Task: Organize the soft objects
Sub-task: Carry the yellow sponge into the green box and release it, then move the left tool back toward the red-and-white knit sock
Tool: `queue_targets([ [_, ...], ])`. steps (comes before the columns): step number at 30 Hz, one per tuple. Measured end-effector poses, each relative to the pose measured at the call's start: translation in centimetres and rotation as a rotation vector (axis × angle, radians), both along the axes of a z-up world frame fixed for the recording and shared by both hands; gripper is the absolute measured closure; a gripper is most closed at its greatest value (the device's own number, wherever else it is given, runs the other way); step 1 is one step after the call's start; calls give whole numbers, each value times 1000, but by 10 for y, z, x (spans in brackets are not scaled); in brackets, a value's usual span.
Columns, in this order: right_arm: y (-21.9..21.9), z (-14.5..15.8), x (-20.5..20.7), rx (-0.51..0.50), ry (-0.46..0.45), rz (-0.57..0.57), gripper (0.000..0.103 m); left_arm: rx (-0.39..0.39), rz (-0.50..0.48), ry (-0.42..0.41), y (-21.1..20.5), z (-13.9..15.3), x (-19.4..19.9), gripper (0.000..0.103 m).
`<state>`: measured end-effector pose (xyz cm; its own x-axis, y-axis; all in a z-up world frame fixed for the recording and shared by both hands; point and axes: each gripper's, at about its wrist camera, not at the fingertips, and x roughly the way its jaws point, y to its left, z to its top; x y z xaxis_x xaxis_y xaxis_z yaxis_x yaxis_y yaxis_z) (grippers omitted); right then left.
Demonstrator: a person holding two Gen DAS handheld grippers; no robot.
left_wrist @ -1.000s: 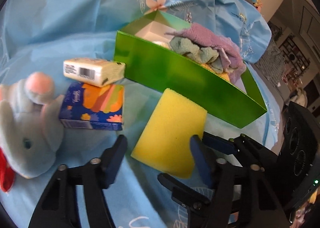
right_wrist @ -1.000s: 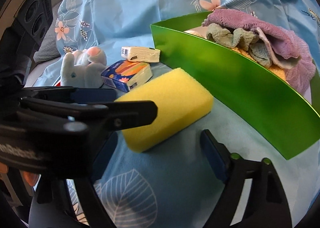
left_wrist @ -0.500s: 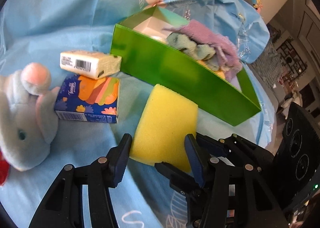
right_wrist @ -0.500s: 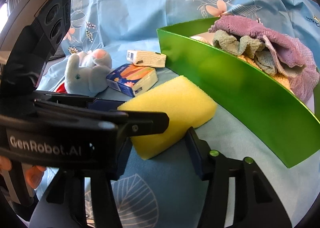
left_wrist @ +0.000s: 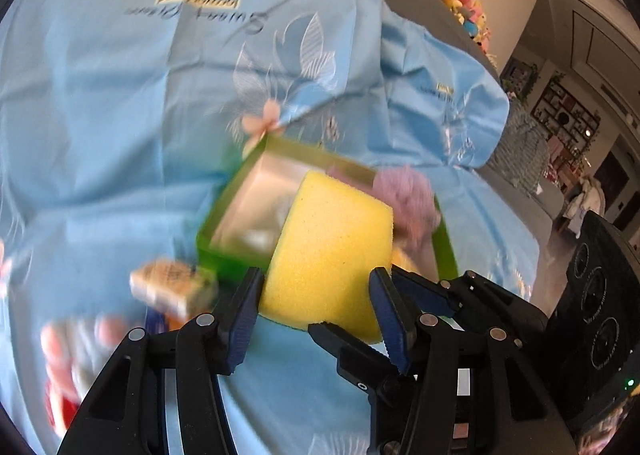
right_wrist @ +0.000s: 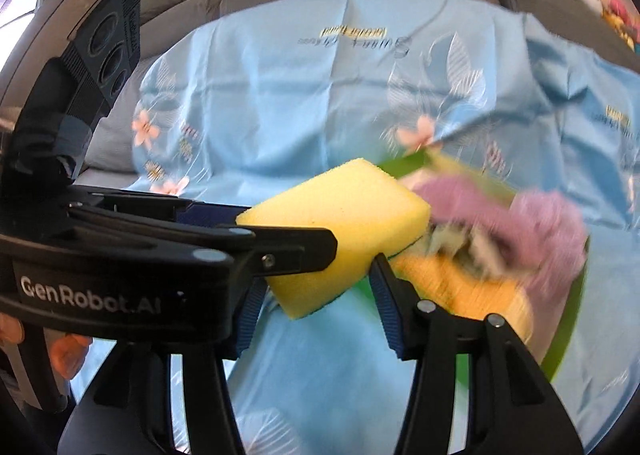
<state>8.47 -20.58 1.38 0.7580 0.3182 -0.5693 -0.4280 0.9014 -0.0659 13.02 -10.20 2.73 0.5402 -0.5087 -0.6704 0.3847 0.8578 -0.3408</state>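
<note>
Your yellow sponge (left_wrist: 332, 251), a thick porous block with rounded corners, is off the cloth, in front of the green box (left_wrist: 224, 251). Both tools grip it: your left tool (left_wrist: 316, 295) pinches one end between its ribbed blue pads, and your right tool (right_wrist: 316, 287) clamps the neighbouring corner, its near finger partly hidden behind the left tool's black frame.

The box is a shallow glossy rectangle with thin walls. Its pale inside shows bare at the end away from the fuzzy purple towel (right_wrist: 520, 223), which is heaped over an orange cloth (right_wrist: 452, 283).

A smooth light blue sheet (left_wrist: 100, 115) printed with leaves and pink flowers lies under everything, with wide bare fabric behind the box. On your left a small wrapped tissue pack (left_wrist: 172, 287) lies just beside the box. Below it a pale plush toy (left_wrist: 80, 347) is too blurred to make out, and motion blur smears the box contents too.
</note>
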Motion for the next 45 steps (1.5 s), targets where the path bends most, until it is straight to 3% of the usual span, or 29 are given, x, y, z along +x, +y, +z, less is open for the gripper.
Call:
queue_targets([
  [5,-14,12,47,22,22,-57,52,-34,-1,54,-13,2,55,48],
  [11,-20,5,95,-16,86,-116,52,-64,12,152,-26,-22,105,48],
  [16,-17,-14,123,-89,178,-145,50,-43,42,217,-30,-49,122,48],
  [20,-9,-24,130,-143,194,-130,48,-19,64,233,-29,-57,123,47],
  [24,-10,-26,121,-135,193,-95,30,-9,72,247,-24,-52,121,22],
  [25,-11,-25,119,-133,189,-96,30,2,69,237,-23,-48,118,20],
  [29,-23,-16,103,-85,180,-107,28,24,51,217,-20,-37,107,19],
  [34,-39,0,72,-6,149,-135,19,11,75,170,-3,-18,79,5],
  [39,-52,6,29,59,130,-157,17,21,112,118,13,-12,38,4],
  [45,-54,-1,-11,59,135,-164,9,42,96,103,16,-17,-7,4],
])
